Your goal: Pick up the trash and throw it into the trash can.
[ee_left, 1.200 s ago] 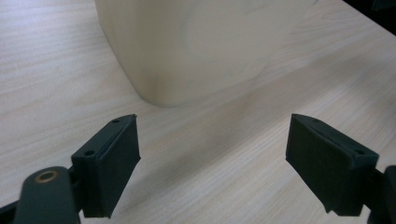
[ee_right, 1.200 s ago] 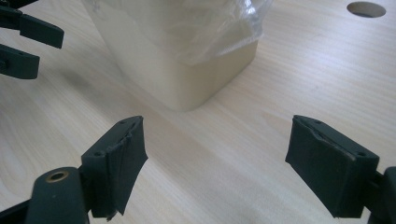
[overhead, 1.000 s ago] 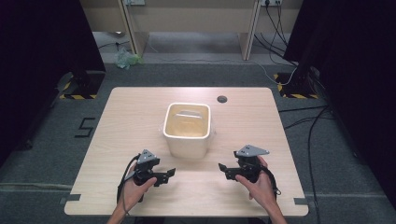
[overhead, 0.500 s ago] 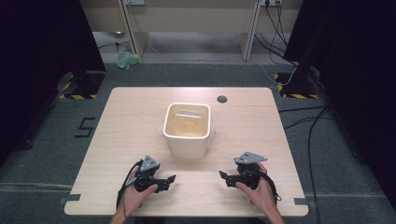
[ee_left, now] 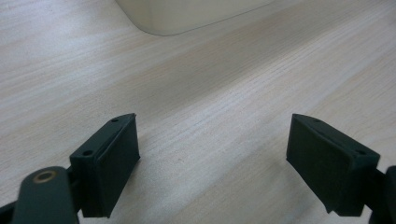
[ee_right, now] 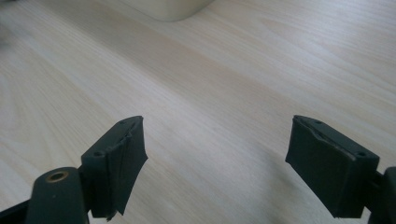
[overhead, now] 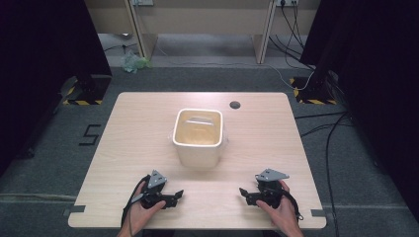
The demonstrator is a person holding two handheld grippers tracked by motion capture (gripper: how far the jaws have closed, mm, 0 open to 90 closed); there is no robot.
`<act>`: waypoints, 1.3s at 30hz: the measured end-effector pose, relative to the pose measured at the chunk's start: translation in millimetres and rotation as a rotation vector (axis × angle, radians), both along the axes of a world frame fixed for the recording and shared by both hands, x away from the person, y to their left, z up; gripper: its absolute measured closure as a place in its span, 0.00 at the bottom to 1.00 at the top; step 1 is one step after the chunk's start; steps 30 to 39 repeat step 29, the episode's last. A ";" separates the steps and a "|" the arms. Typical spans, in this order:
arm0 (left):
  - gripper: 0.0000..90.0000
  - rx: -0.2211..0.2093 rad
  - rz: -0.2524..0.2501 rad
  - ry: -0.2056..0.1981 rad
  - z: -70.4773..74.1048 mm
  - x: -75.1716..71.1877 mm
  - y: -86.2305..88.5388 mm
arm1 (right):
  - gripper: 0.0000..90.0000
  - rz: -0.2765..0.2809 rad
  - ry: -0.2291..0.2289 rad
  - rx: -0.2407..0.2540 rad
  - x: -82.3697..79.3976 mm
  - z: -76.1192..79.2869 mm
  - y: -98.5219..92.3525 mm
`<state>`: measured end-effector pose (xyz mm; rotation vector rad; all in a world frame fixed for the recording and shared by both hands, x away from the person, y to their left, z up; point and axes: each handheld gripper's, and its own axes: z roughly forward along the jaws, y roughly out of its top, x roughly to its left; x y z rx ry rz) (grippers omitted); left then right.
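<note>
A cream square tub (overhead: 197, 153) stands upright in the middle of the wooden table (overhead: 276, 143), with something pale inside that I cannot make out. My left gripper (overhead: 177, 196) lies low over the table near the front edge, left of the tub, pointing right. Its jaws are open and have just been opening a little further, with bare wood between them (ee_left: 212, 163). My right gripper (overhead: 243, 193) is low near the front edge at the right, pointing left, open and empty (ee_right: 215, 163). The tub's base (ee_left: 187, 14) (ee_right: 168, 7) lies well ahead of both.
A small dark round hole (overhead: 235, 104) sits near the table's far edge. Cables trail from both grippers over the front edge. Grey carpet with loose cables, black stands and wooden desk legs surrounds the table.
The right gripper has sunk toward the table and come nearer the front edge. The left gripper has barely shifted. The tub has not moved.
</note>
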<state>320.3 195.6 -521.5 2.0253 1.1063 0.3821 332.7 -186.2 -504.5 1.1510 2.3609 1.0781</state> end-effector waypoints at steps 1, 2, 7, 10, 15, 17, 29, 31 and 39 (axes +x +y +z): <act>0.18 0.005 0.000 -0.006 -0.6 -0.6 -0.5 | 0.22 -0.014 -0.001 -0.006 -1.5 -1.6 -2.2; 0.18 0.017 0.002 -0.012 -0.6 -1.0 -1.5 | 0.22 -0.014 -0.001 -0.006 -1.5 -1.6 -2.2; 0.16 0.079 0.004 -0.032 -1.3 -3.1 -8.8 | 0.22 -0.026 0.000 -0.048 -5.4 -9.2 -6.1; 0.16 0.076 -0.003 -0.024 -1.0 -2.7 -7.8 | 0.20 -0.026 -0.022 -0.063 -7.9 -12.2 -6.7; 0.15 0.076 -0.003 -0.030 -1.5 -2.6 -8.5 | 0.18 -0.038 -0.020 -0.061 -10.3 -12.7 -6.4; 0.15 0.077 -0.004 -0.030 -1.5 -2.6 -8.5 | 0.16 -0.037 -0.016 -0.063 -10.1 -13.0 -4.7; 0.13 0.078 -0.012 -0.024 -1.6 -2.2 -9.0 | 0.13 -0.028 -0.012 -0.069 -9.3 -13.0 -3.6; 0.13 0.078 -0.012 -0.024 -1.6 -2.2 -9.0 | 0.13 -0.028 -0.012 -0.069 -9.3 -13.0 -3.6; 0.13 0.078 -0.012 -0.024 -1.6 -2.2 -9.0 | 0.13 -0.028 -0.012 -0.069 -9.3 -13.0 -3.6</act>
